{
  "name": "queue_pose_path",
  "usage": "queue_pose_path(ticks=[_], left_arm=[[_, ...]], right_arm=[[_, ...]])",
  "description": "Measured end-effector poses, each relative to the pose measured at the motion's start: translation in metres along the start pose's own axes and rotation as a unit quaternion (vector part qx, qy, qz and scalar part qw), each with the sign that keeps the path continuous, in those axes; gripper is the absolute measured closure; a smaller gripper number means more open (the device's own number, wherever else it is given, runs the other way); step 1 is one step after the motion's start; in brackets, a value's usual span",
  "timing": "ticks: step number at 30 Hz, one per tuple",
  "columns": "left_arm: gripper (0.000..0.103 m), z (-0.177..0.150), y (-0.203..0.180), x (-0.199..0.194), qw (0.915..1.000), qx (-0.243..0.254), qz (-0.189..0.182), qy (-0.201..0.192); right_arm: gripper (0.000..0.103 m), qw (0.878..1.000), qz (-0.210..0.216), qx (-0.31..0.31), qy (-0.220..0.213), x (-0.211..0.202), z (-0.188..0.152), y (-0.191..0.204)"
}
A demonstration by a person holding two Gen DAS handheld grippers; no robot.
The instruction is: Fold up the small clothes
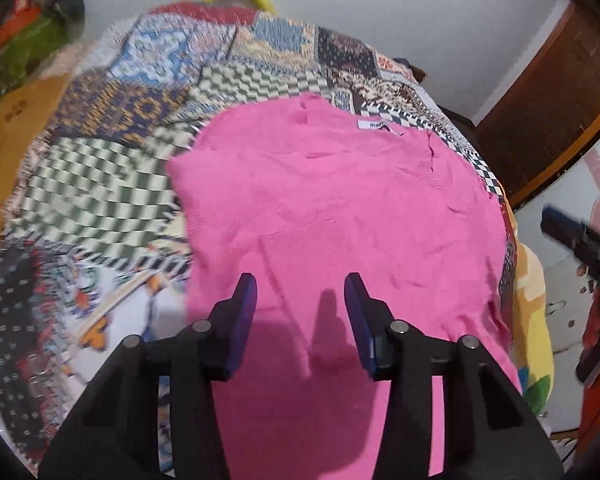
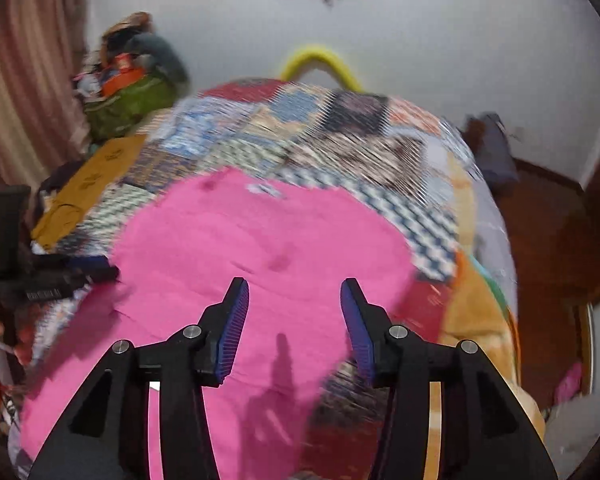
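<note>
On the patchwork quilt (image 1: 100,184) lies a bright pink knit top (image 1: 340,208). Above it, the left gripper (image 1: 300,292) and right gripper (image 2: 295,294) hang half open, holding nothing.

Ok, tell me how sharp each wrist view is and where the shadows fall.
Left wrist view: bright pink knit top fairly sharp, patchwork quilt smeared at the left; the left gripper casts a shadow on the pink cloth under it. Right wrist view: blurred all over, quilt streaked; the right gripper stays crisp, its shadow on the top.
</note>
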State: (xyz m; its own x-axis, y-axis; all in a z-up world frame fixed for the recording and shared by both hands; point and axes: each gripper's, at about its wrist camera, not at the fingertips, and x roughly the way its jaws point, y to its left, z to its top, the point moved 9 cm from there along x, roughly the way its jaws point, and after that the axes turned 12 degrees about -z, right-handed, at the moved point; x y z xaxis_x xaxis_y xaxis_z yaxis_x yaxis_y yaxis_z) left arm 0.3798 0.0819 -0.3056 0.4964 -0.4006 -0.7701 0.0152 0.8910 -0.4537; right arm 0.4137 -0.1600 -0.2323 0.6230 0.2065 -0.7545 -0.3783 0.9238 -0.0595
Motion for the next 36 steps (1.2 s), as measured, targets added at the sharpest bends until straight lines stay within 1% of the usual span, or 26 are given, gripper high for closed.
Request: queue_pose_path(ticks=[3,5,6,7,8,11,13,15,16,19,21,23,25,27,28,30,31,32,33,34,35,36], left_arm=[[0.061,0.007,0.009,0.019,0.9998,-0.013,0.014,0.008],[0.083,0.009,0.014,0.030,0.9995,-0.021,0.014,0.017],[0.085,0.010,0.017,0.032,0.9994,-0.023,0.020,0.017],[0.090,0.010,0.017,0.032,0.9995,-0.021,0.018,0.014],[0.093,0.011,0.015,0.031,0.9996,-0.017,0.017,0.012],[0.099,0.012,0.010,0.026,0.9996,0.003,0.027,0.005],[0.099,0.016,0.002,0.017,0.9992,0.023,0.031,-0.007],[0.099,0.025,-0.009,0.004,0.9981,0.045,0.034,-0.025],[0.099,0.030,-0.014,-0.003,0.9972,0.054,0.035,-0.036],[0.099,0.043,-0.018,-0.014,0.9950,0.072,0.045,-0.054],[0.099,0.048,-0.010,-0.013,0.9942,0.072,0.060,-0.053],[0.099,0.050,0.004,-0.005,0.9948,0.058,0.071,-0.042],[0.099,0.043,0.017,0.007,0.9969,0.037,0.066,-0.023],[0.099,0.035,0.025,0.019,0.9976,0.026,0.063,-0.002],[0.099,0.030,0.027,0.022,0.9973,0.028,0.068,0.004],[0.098,0.024,0.024,0.019,0.9958,0.043,0.080,0.005],[0.098,0.021,0.022,0.016,0.9954,0.050,0.082,0.006],[0.095,0.018,0.018,0.010,0.9950,0.058,0.082,0.007],[0.094,0.017,0.017,0.006,0.9947,0.062,0.082,0.006],[0.090,0.014,0.015,-0.001,0.9944,0.065,0.082,0.004],[0.085,0.011,0.015,-0.010,0.9942,0.067,0.084,0.002],[0.083,0.009,0.013,-0.015,0.9941,0.067,0.085,0.001]], right_arm=[[0.059,0.999,-0.005,0.023,0.024,0.017,-0.017,-0.021],[0.059,0.999,-0.004,0.034,0.035,0.026,-0.025,-0.028],[0.059,0.998,-0.002,0.039,0.040,0.032,-0.027,-0.030],[0.059,0.998,0.001,0.042,0.043,0.037,-0.029,-0.031],[0.059,0.998,0.004,0.045,0.044,0.040,-0.030,-0.032],[0.059,0.998,0.015,0.050,0.043,0.050,-0.030,-0.029],[0.060,0.998,0.019,0.048,0.038,0.055,-0.028,-0.024],[0.079,0.999,0.017,0.042,0.027,0.057,-0.024,-0.020],[0.093,0.999,0.017,0.036,0.027,0.058,-0.022,-0.017],[0.095,0.999,0.013,0.030,0.020,0.061,-0.015,-0.015],[0.095,0.999,0.007,0.028,0.019,0.063,-0.012,-0.016],[0.095,0.999,0.006,0.029,0.018,0.063,-0.010,-0.016],[0.094,0.999,0.003,0.024,0.022,0.062,-0.011,-0.015],[0.092,0.999,-0.002,0.020,0.027,0.062,-0.012,-0.014],[0.089,0.999,-0.003,0.018,0.031,0.061,-0.013,-0.014],[0.083,0.999,-0.001,0.016,0.040,0.054,-0.017,-0.014],[0.077,0.999,0.004,0.019,0.042,0.047,-0.019,-0.015],[0.072,0.999,0.008,0.021,0.041,0.042,-0.020,-0.015],[0.070,0.999,0.013,0.021,0.037,0.033,-0.022,-0.014],[0.067,0.999,0.015,0.020,0.034,0.027,-0.022,-0.013],[0.067,0.999,0.016,0.015,0.031,0.018,-0.025,-0.012],[0.066,0.999,0.016,0.009,0.029,0.008,-0.028,-0.011]])
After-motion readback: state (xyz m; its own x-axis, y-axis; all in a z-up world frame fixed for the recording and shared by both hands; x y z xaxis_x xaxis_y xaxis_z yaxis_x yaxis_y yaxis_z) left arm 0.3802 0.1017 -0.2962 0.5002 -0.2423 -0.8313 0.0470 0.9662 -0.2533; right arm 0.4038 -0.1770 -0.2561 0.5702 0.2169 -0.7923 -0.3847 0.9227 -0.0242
